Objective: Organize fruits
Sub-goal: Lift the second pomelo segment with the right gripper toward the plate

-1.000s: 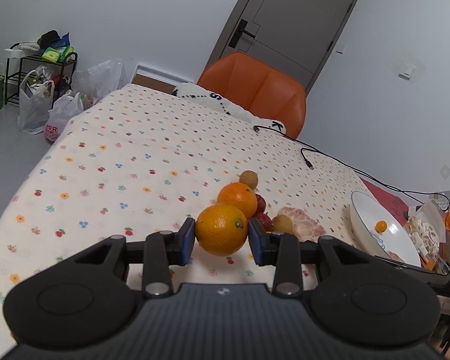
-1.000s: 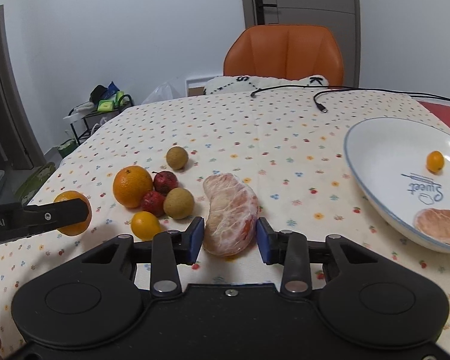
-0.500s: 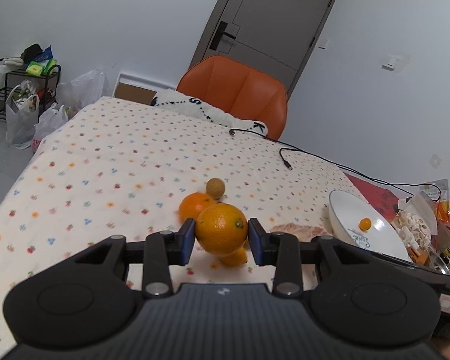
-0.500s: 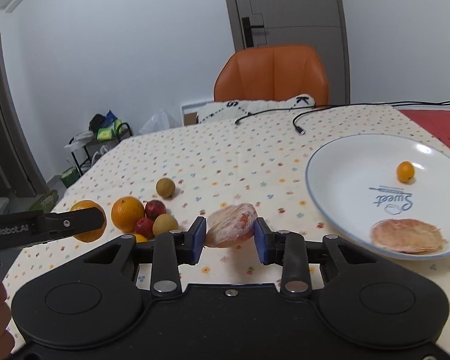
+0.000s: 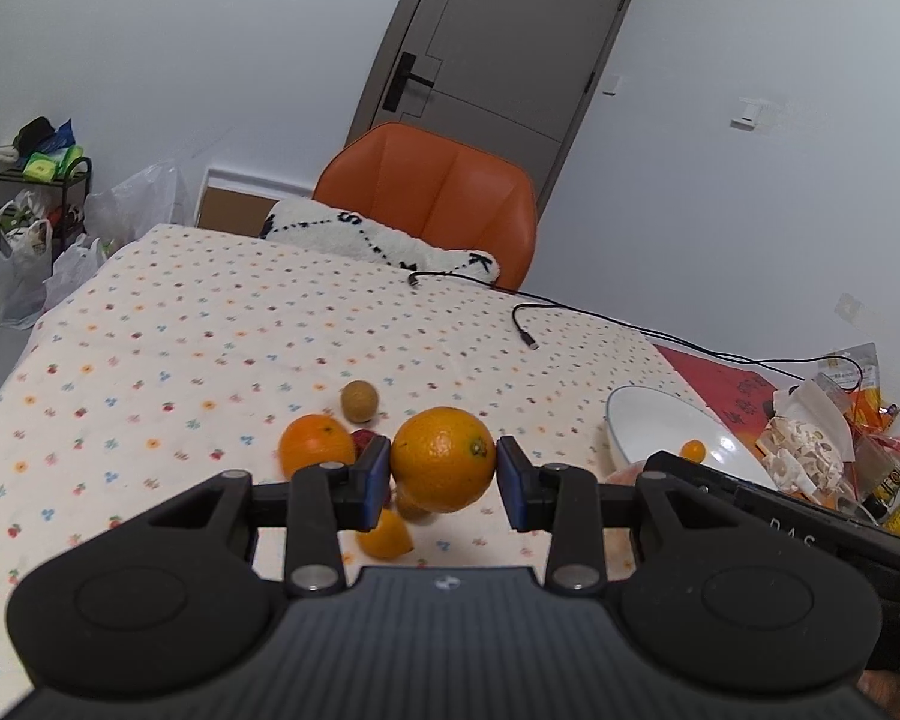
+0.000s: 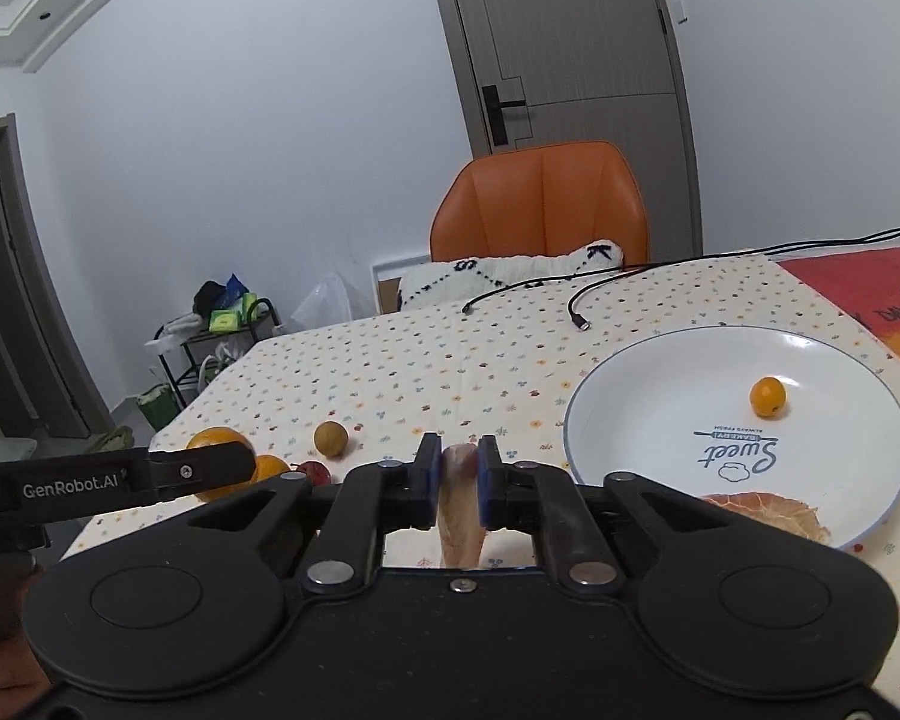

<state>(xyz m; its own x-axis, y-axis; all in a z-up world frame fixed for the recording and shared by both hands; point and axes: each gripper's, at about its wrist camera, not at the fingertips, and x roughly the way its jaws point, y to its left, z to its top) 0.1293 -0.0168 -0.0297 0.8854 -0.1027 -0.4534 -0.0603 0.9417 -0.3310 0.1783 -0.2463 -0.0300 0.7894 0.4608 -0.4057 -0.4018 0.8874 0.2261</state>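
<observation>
In the left wrist view, the left gripper is clamped on an orange, lifted above the dotted surface; just beyond and left of it lie a second orange and a brown round fruit, with the white plate off to its right. In the right wrist view, the right gripper pinches a peeled citrus segment that hangs down; the plate, right of it, reads "Sweet" and holds a small orange fruit. The left gripper's arm at the left reads "GenRobot.AI".

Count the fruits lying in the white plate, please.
2: a small orange fruit toward the plate's far side, and a peeled piece at its near rim, partly hidden by the right claw.
</observation>
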